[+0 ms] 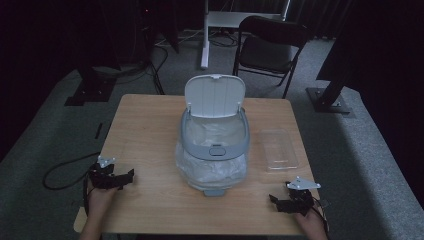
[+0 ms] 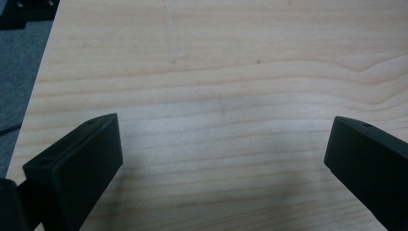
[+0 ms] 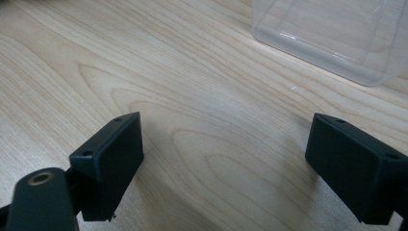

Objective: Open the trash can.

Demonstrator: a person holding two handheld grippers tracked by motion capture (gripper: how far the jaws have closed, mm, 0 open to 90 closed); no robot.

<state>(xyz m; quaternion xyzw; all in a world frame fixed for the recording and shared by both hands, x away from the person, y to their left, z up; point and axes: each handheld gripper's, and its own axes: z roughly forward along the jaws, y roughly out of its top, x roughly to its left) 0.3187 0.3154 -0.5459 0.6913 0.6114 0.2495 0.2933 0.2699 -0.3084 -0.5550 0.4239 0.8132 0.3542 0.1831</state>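
Both grippers, left and right, low at table near edge (jaws spread, empty), seemingly resting.

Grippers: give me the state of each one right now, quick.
Left gripper: open, jaws wide apart over the bare table, holding nothing.
Right gripper: open, holding nothing, short of the clear plastic tray.

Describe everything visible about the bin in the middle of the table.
The bin is a small grey-blue one, standing upright at the centre of the wooden table. Its white hinged lid stands open, tilted back at the far side. A translucent white bag lines it and hangs crumpled over the outside, held under the grey rim ring. Neither gripper touches it.
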